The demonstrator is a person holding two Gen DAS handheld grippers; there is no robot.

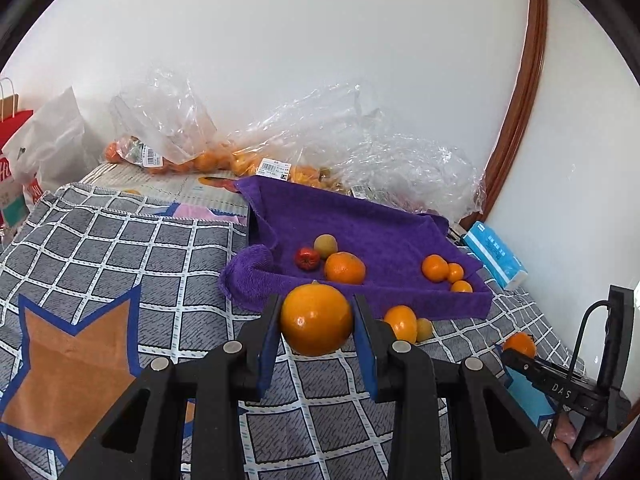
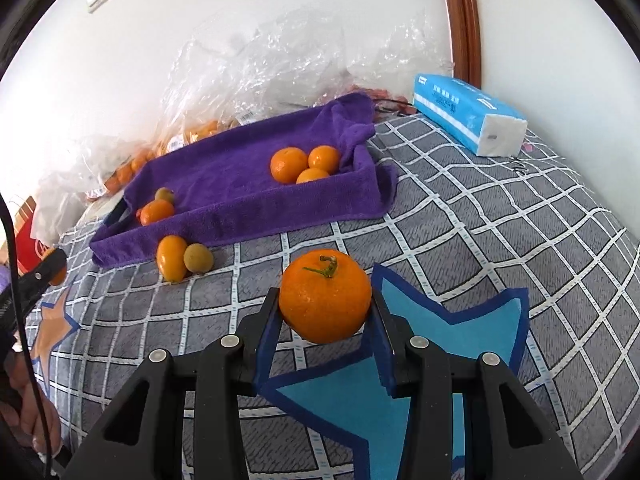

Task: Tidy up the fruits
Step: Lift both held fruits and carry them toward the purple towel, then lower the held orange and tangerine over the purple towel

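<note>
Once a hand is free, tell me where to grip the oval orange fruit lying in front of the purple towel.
Grip the oval orange fruit across its narrow middle, coming from above. It lies lengthwise on the bedspread with a small greenish fruit touching one side, so set the tongs clear of that.

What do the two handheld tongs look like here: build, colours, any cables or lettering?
Both are black plastic tongs, left and right, with flat blue pads lining the fingers and round silver pivot pins. Seen from the left wrist, the right unit's side bears pale letters "DAS" and a thin black cable.
</note>
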